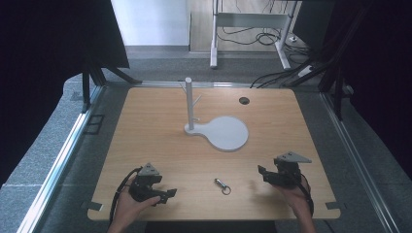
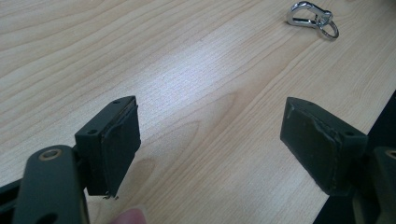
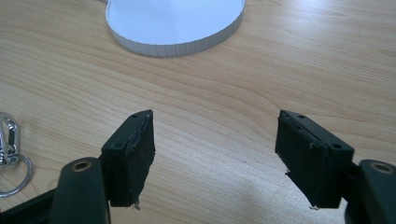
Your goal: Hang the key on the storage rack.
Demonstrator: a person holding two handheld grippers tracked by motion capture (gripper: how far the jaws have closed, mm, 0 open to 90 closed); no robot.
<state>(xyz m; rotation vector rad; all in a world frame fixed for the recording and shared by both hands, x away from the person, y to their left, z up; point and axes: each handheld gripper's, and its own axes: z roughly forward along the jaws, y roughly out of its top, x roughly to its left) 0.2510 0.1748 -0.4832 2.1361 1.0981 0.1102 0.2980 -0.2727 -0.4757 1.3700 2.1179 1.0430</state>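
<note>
— Near the front edge of the counter (image 1: 160, 145), at about six o'clock from the white stand (image 1: 190, 104), lies the metal clip (image 1: 222, 186) with its ring. It sits between the two grippers, touching neither.

— And the grippers themselves?

— Both released. The left gripper (image 1: 167, 195) rests low at about seven o'clock, jaws spread wide with bare wood between them; in its own view the clip (image 2: 312, 18) shows at roughly one o'clock, well apart. The right gripper (image 1: 263, 173) sits at about five o'clock, jaws equally wide and holding nothing; its view catches the clip (image 3: 10, 154) at nine o'clock, just beside its jaw, with the round base (image 3: 175, 23) of the stand at twelve.

— So which one should go for it?

— I'd judge the right, since the clip lies closer to it. The piece is small, flat and shiny, so it will likely skid if a pad nudges it sideways. Better to swing the gripper until the clip sits centred between the jaws, come down low so the pads meet the counter either side, then close slowly across the narrow body rather than the loose ring.

— And after that?

— Probably the pegs on the stand, though they look thin and I can't tell from the high view how they angle. Holding the body leaves the ring free to hang.
</note>
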